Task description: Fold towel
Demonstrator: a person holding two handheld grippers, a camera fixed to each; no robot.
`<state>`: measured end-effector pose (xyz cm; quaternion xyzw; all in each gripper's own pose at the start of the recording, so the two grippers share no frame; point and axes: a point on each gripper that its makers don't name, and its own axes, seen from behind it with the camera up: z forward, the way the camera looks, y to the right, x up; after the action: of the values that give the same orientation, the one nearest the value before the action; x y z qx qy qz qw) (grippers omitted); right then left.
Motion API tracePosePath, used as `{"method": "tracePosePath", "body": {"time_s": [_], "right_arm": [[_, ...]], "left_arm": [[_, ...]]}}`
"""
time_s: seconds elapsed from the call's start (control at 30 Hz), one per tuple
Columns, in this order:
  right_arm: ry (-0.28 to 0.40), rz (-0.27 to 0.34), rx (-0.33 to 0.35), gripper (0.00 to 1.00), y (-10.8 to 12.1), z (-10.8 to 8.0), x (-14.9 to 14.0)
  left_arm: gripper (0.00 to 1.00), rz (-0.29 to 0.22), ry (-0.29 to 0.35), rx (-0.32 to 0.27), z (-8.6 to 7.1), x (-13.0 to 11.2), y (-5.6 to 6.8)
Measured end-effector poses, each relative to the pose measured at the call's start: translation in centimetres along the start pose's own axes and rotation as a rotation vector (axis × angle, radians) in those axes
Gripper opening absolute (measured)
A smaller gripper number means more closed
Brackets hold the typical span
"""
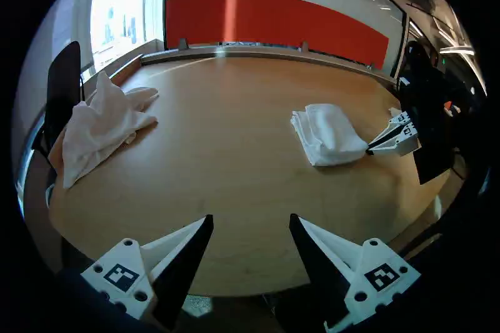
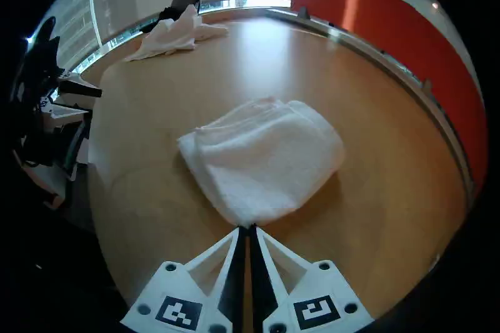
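Your folded towel [image 2: 262, 155] lies as a compact bundle mid-bench [image 1: 237, 120], so I judge it essentially done. The fingers of your right gripper [image 2: 248, 233] are pressed together at its near corner, cloth between them or not I cannot tell; your left gripper [image 1: 250, 223] hangs spread wide, holding nothing. The crumpled towel [image 1: 103, 124] near the bench's edge is likely what remains.
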<state>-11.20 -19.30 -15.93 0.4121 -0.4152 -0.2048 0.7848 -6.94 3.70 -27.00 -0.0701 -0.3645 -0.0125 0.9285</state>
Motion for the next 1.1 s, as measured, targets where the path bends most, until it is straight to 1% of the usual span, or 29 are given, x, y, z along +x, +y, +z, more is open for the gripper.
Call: {"method": "tracePosePath", "body": {"time_s": [0.17,0.3,0.67,0.77,0.97,1.1], "right_arm": [[0.022,-0.012,-0.009,0.04,0.6,-0.7,1.3],[0.052,-0.029,-0.025,0.04,1.2,-1.6,3.2],[0.192,-0.067,-0.082,0.04,3.5,-6.0,11.5],[0.223,-0.075,-0.092,0.04,4.0,-7.1,13.3],[0.262,-0.074,-0.106,0.04,5.0,-8.8,15.2],[0.274,-0.071,-0.114,0.04,5.7,-9.5,15.8]], "left_arm": [[0.90,0.003,0.003,-0.001,0.0,0.1,0.0],[0.90,0.007,0.007,-0.002,-0.1,0.3,0.1],[0.90,0.016,0.017,-0.008,-0.1,0.8,0.2],[0.90,0.019,0.020,-0.009,0.0,0.9,0.3],[0.90,0.021,0.024,-0.013,0.2,1.3,0.4],[0.90,0.023,0.026,-0.012,0.2,1.5,0.4]]}}
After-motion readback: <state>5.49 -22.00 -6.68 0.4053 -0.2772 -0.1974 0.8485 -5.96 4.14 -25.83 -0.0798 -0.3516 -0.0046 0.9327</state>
